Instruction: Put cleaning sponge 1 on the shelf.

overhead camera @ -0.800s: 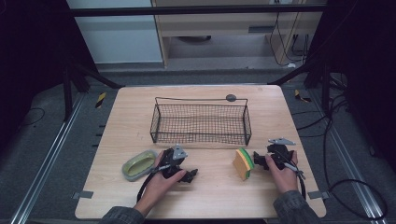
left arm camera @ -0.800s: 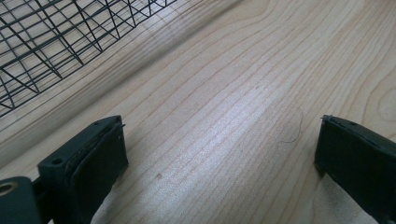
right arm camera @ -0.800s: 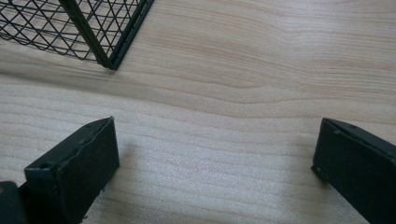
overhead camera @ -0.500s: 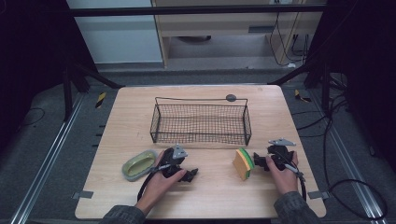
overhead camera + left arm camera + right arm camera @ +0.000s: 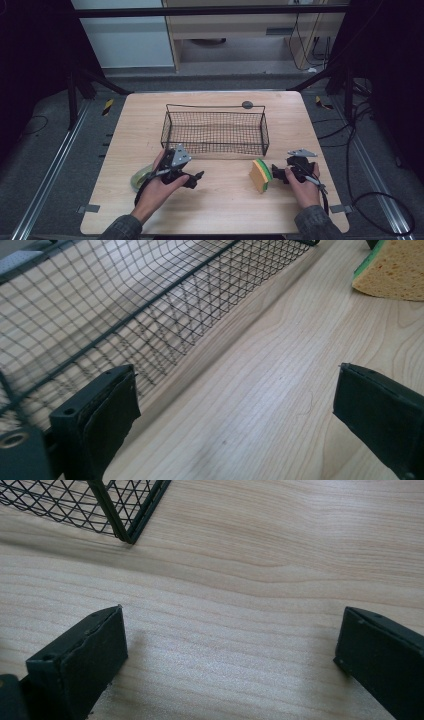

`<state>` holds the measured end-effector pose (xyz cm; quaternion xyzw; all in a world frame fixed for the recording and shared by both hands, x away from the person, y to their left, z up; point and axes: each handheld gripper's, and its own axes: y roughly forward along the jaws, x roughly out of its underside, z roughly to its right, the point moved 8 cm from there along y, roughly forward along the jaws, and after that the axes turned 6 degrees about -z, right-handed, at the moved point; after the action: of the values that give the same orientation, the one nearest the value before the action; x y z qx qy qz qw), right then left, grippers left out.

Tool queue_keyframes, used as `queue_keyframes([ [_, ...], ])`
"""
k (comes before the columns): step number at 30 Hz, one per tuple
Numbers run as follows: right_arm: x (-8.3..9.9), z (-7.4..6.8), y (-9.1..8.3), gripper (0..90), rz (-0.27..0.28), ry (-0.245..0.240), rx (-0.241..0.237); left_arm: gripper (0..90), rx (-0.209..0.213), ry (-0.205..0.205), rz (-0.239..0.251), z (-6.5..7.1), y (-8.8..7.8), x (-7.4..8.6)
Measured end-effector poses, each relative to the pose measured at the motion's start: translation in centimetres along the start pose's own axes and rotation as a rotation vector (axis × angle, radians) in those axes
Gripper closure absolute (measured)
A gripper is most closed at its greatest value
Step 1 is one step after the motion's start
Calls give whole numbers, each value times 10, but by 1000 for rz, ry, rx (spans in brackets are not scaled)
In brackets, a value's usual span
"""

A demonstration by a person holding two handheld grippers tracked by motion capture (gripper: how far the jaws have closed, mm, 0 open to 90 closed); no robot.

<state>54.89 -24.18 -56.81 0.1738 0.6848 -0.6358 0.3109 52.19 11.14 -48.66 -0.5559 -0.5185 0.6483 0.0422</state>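
green dish (image 5: pixel 141 176) half hidden behind left hand (image 5: pixel 159 187) (contents unclear), sponge (image 5: pixel 395 267) cropped

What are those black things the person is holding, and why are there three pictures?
A person sits at a wooden table and holds a grabbing tool in each hand. Each one has two black jaws that can pinch things.

One picture comes from a camera up high, looking down. There you see the left tool and the right tool. The other two pictures come from small cameras riding on the tools, so you look out between the jaws of the left tool and the right tool.

On the table lie a black wire basket, a yellow and green sponge and a green dish partly behind the left hand. Both tools are open and hold nothing.
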Motion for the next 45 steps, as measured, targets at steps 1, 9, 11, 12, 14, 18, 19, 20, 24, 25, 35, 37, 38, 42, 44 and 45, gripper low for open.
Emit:
queue_keyframes([
  [1, 0, 0, 0, 5, 0, 1, -1, 37, 14, 7, -36, -2, -3, 2],
  [9, 0, -1, 0, 5, 1, 9, 2, 47, 7, 8, -156, -27, -22, 28],
  [11, 0, 0, 0, 5, 0, 6, 0, 41, 12, -15, -168, -33, -23, 34],
  [12, 0, 0, 0, 5, 0, 6, -1, 40, 6, -25, -175, -37, -25, 37],
  [14, 0, 0, 0, 5, 0, 6, -1, 41, -15, -36, -181, -44, -27, 42],
  [18, 1, 0, -1, 5, 0, 3, -4, 42, -40, -40, -195, -55, -33, 47],
  [19, 1, 0, -1, 5, 0, 3, -4, 42, -40, -40, -195, -55, -33, 47],
  [20, 0, 0, -1, 5, 1, 4, -5, 43, -40, -37, -207, -60, -37, 48],
  [24, 1, 0, -1, 5, 0, 2, -4, 53, 9, 9, -258, -63, -42, 50],
  [25, 1, 0, -1, 6, 1, 1, -4, 52, 12, 20, -276, -64, -44, 51],
  [35, 1, 1, -1, 6, 0, -10, -13, 44, 6, 33, -321, -72, -53, 51],
  [37, 1, 2, -1, 6, 0, -20, -13, 61, 2, 35, -346, -74, -55, 54],
  [38, 1, 2, -1, 6, 0, -20, -13, 63, 2, 35, -346, -74, -55, 54],
  [42, 1, 3, -1, 5, 0, -11, -12, 88, 8, 19, -376, -79, -53, 58],
  [44, 1, 4, -1, 5, 0, -9, -10, 107, 10, 14, -387, -80, -53, 58],
  [45, 1, 4, -1, 5, 0, -8, -10, 120, 10, 17, -397, -81, -53, 58],
])
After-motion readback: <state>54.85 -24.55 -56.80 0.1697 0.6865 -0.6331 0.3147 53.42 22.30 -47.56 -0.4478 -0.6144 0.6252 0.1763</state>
